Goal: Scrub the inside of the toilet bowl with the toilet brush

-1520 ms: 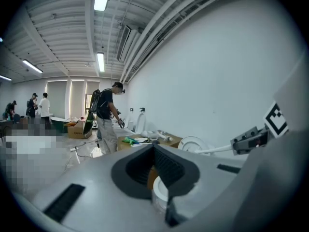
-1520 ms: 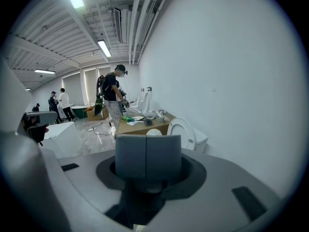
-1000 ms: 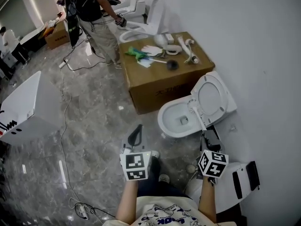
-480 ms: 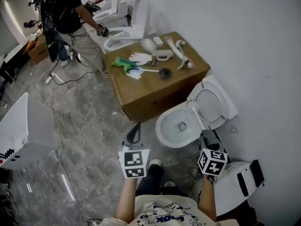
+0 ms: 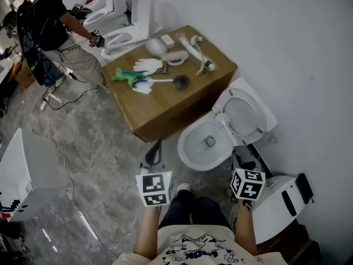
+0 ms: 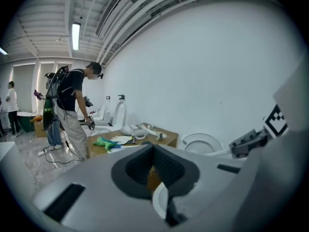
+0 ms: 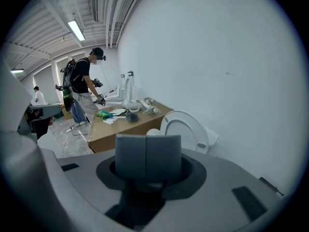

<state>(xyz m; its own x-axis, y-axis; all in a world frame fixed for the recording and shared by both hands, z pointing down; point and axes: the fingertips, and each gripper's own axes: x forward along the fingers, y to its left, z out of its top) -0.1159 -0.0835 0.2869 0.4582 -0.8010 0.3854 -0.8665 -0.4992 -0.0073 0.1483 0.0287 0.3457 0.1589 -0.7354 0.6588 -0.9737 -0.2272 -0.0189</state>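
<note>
Grey marble floor (image 5: 99, 142) meets a white wall (image 5: 287, 37) that fills the 3 o'clock side of the head view. A long cardboard box (image 5: 160, 106) lies at 11 o'clock from the toilet bowl (image 5: 185, 148); the dark print on its side is too blurred to read. The bowl is open, with its lid (image 5: 242, 112) tipped back at 2 o'clock toward the wall. A second person (image 5: 47, 15) stands at the far 10 o'clock corner. The left gripper (image 5: 158, 146) hangs at 9 o'clock of the bowl, apart from it, its dark jaws meeting at their tips around nothing. The right gripper (image 5: 241, 160) sits at 4 o'clock of the bowl, its two grey pads (image 7: 130, 153) pressed flat together, empty. Each gripper's cube carries black-and-white square markers, not lettering. The toilet brush (image 5: 171, 81) lies on top of the box, well apart from both grippers, with its dark round head pointing to 3 o'clock and its white handle to 9 o'clock. A green item (image 5: 124, 76) lies just beyond that handle.
</note>
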